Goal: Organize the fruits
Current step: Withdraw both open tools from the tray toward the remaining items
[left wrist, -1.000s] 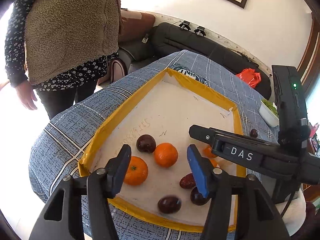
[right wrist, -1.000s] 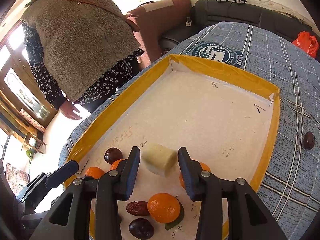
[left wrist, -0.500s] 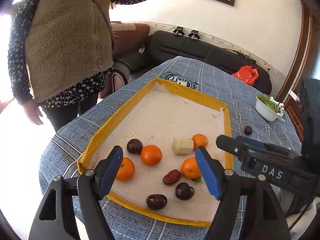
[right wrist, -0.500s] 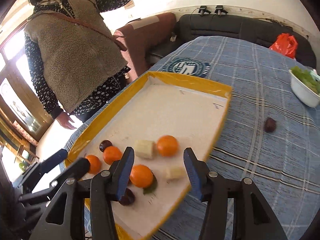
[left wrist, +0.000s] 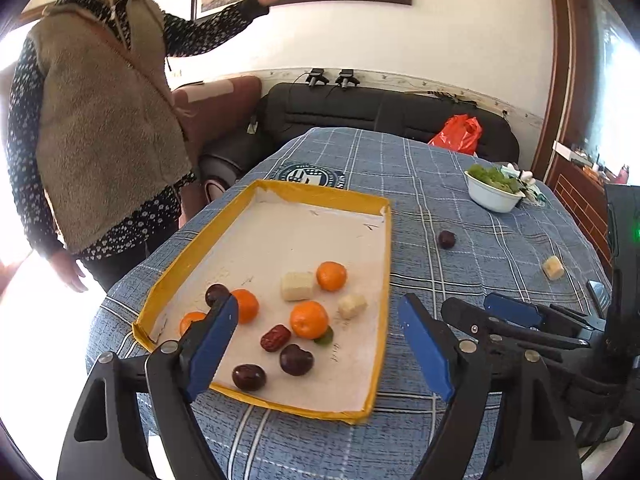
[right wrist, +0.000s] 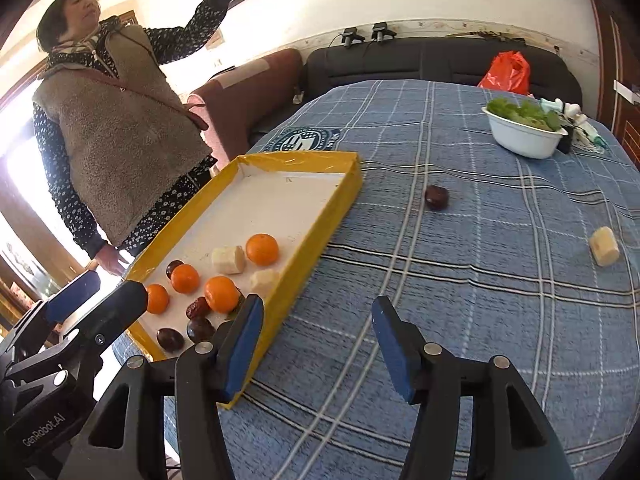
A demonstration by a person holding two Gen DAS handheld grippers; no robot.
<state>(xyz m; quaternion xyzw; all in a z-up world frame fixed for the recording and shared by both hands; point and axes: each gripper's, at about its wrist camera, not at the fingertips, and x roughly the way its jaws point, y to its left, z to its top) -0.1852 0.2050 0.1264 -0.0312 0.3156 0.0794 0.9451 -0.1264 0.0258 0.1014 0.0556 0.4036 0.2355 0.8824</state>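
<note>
most fruit sits in my yellow-rimmed tray (left wrist: 352,196); dark plum (right wrist: 436,197) and pale chunk (right wrist: 605,246) remain on the tablecloth (right wrist: 480,300). left gripper (left wrist: 320,344) and right gripper (right wrist: 318,342) gape empty.

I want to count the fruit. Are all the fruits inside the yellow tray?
No, a dark plum and a pale chunk lie on the blue cloth, outside the tray.

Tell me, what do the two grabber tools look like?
Both are black plastic. The left gripper and right gripper have blue pads and silver screws. White GenRobot_AI lettering marks the left one's body; a green light glows on the right one.
</note>
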